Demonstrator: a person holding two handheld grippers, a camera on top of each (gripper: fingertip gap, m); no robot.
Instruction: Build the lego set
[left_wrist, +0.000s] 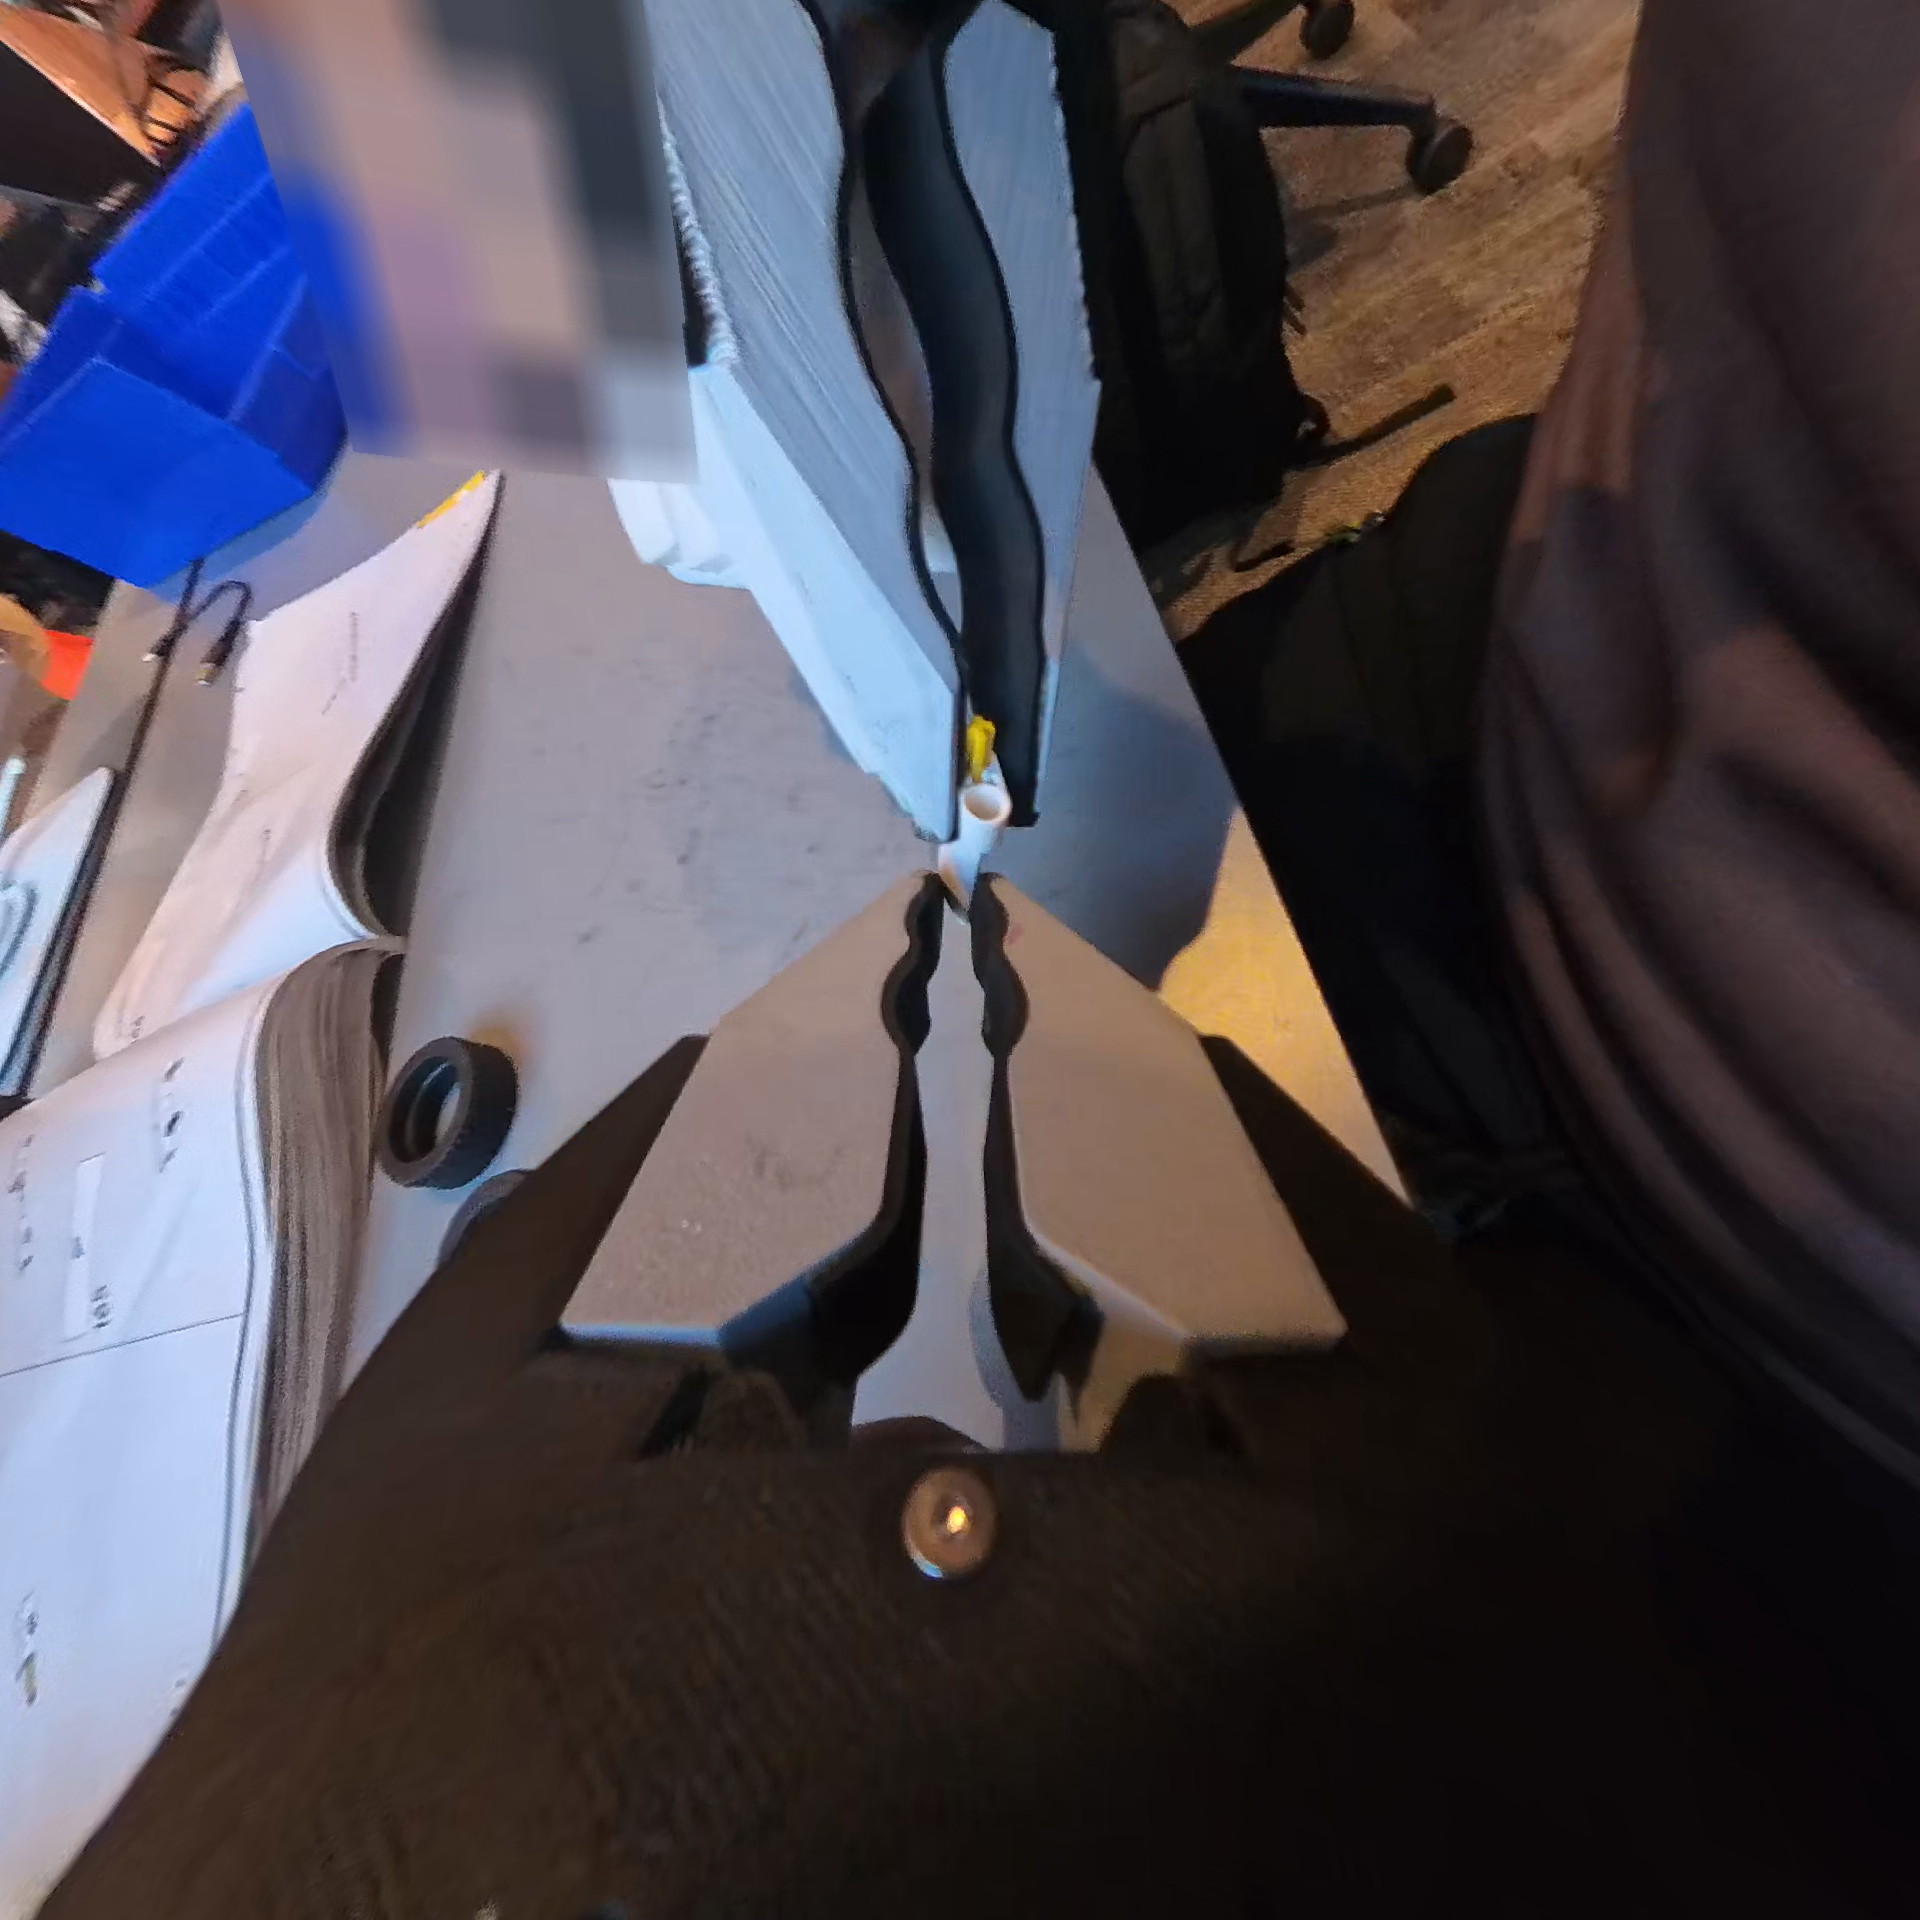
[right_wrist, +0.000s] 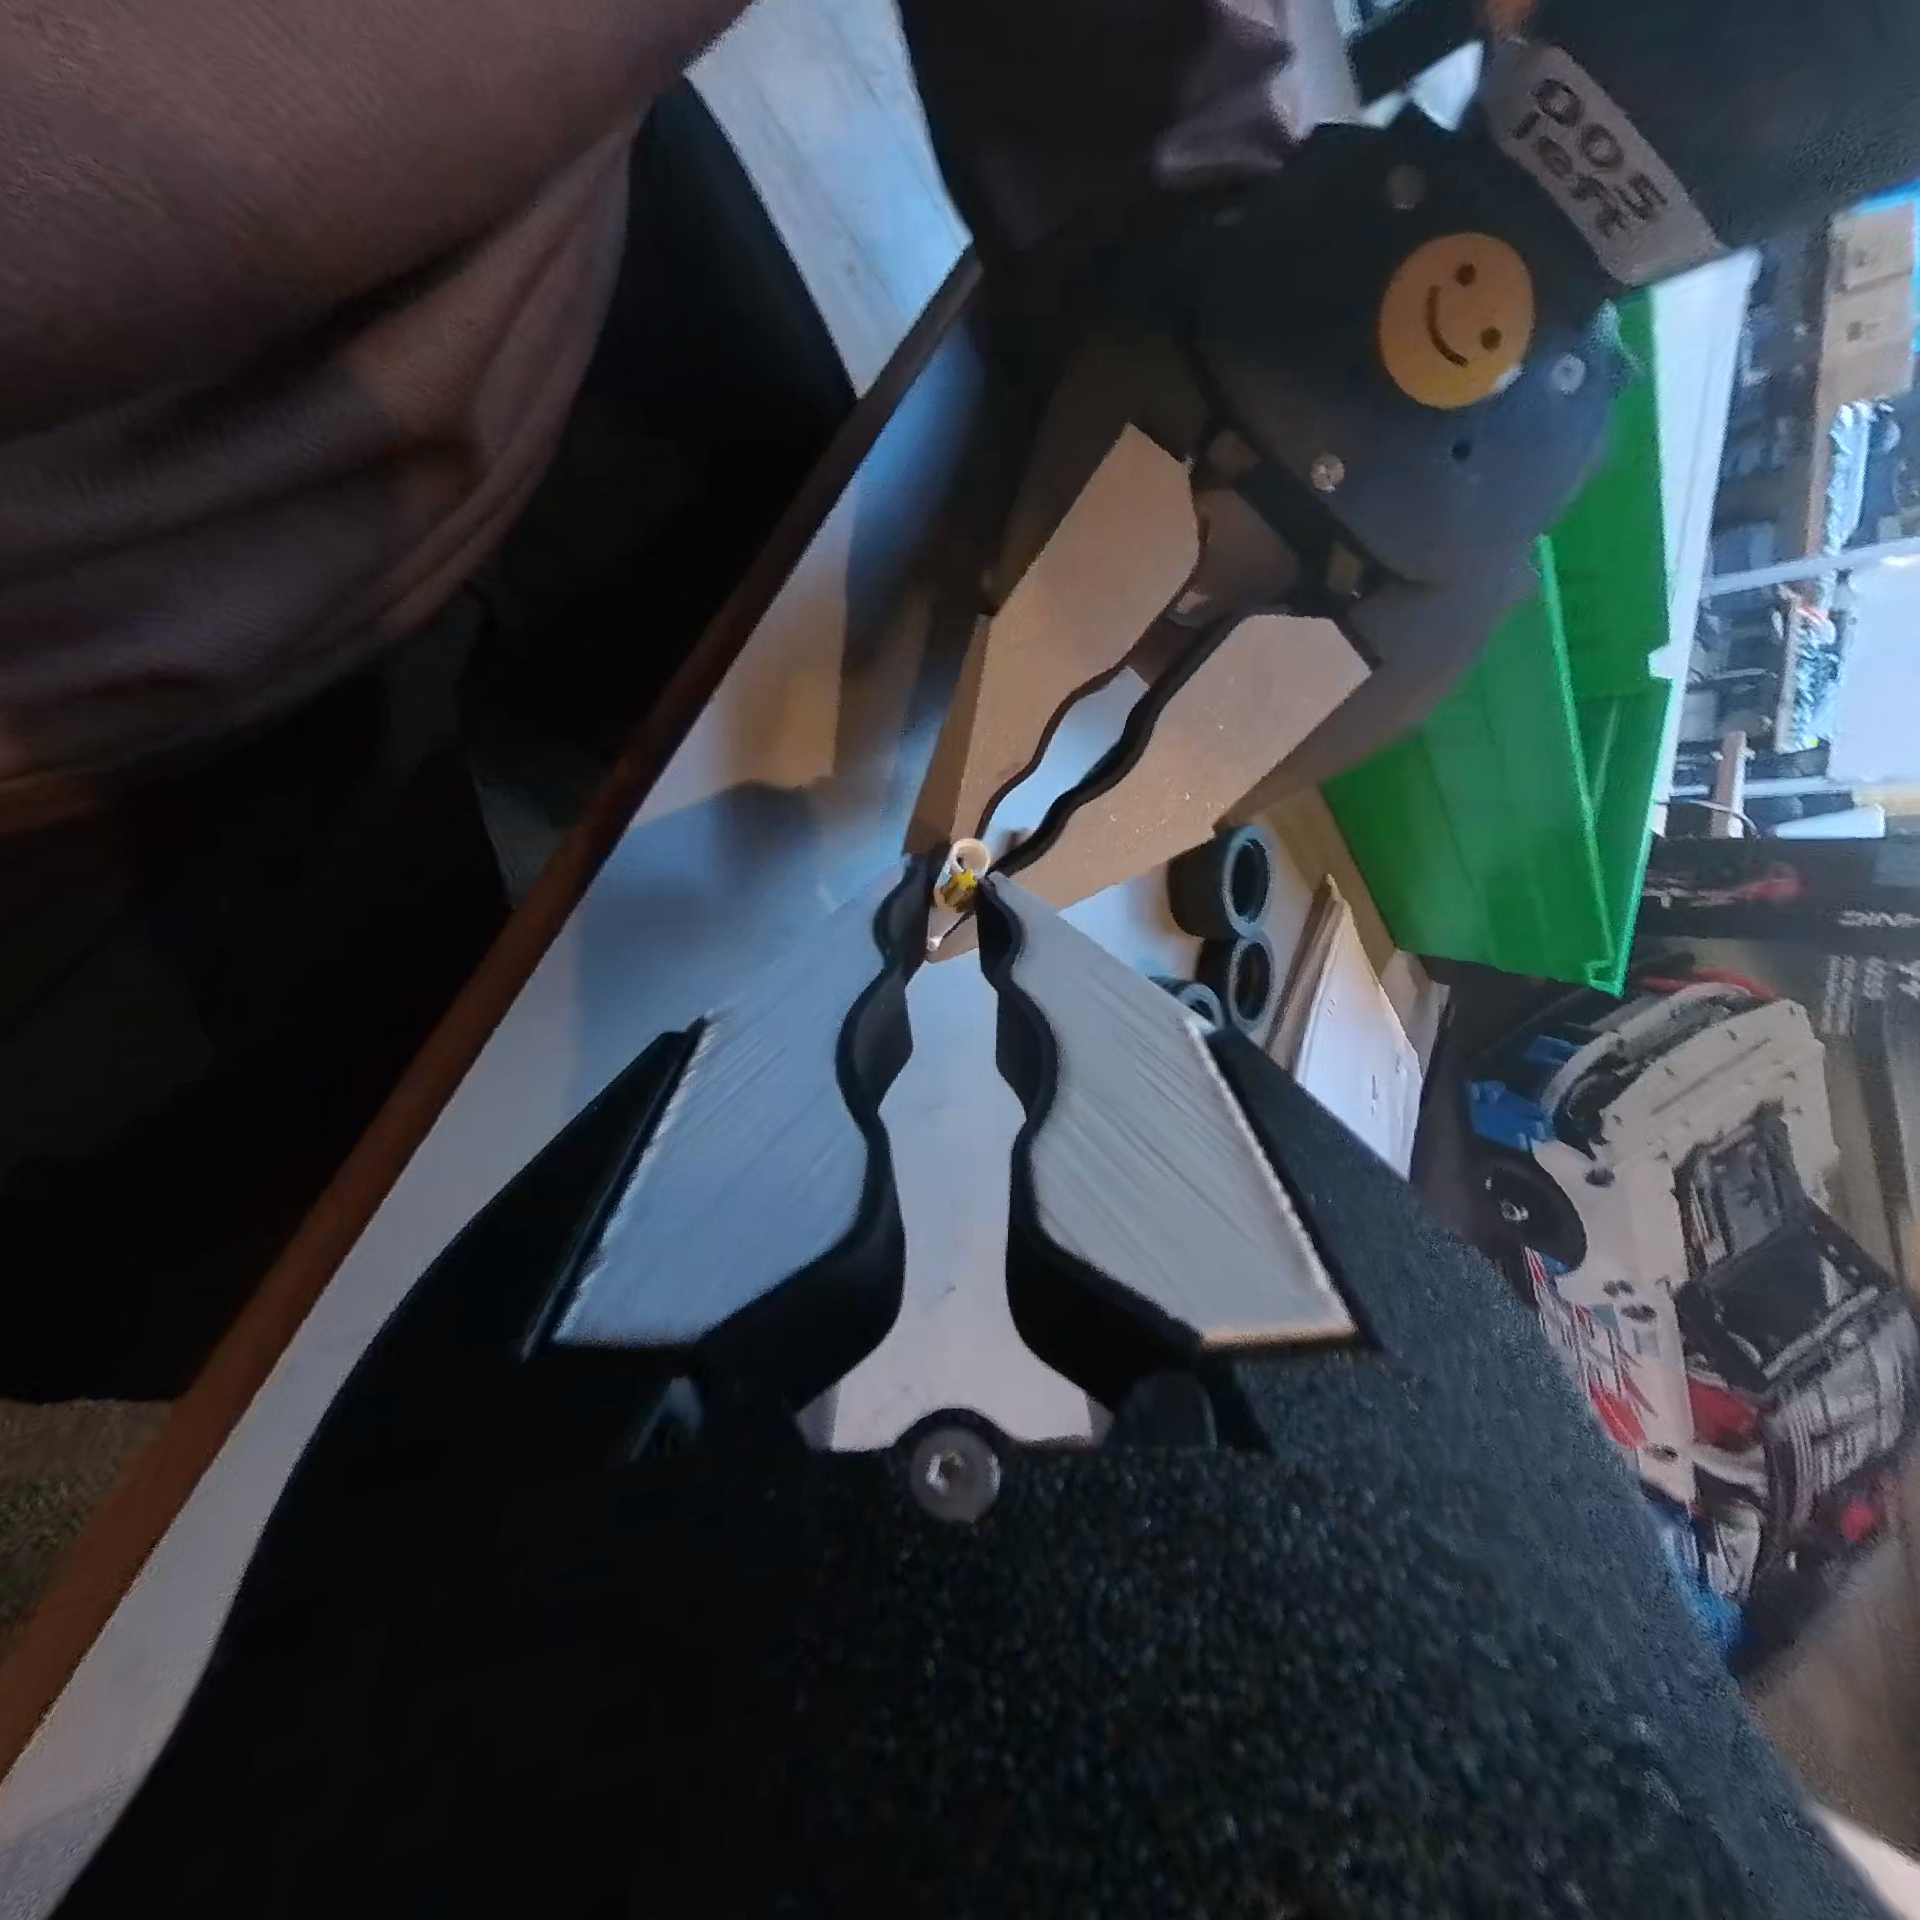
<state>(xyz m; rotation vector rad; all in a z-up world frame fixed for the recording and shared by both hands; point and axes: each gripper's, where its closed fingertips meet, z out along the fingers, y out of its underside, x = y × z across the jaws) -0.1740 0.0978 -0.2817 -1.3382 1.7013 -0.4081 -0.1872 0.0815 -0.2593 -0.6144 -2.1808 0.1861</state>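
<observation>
A small white tubular plastic lego connector with a tiny yellow peg at one end hangs above the grey desk, pinched tip to tip between both tongs. The left tongs are clenched on its white end, and the right tongs are clenched on its yellow end. Left of the left tongs lie a black rubber tyre and an open white instruction booklet.

Blue bins, green bin (both off to the side), black cable.
</observation>
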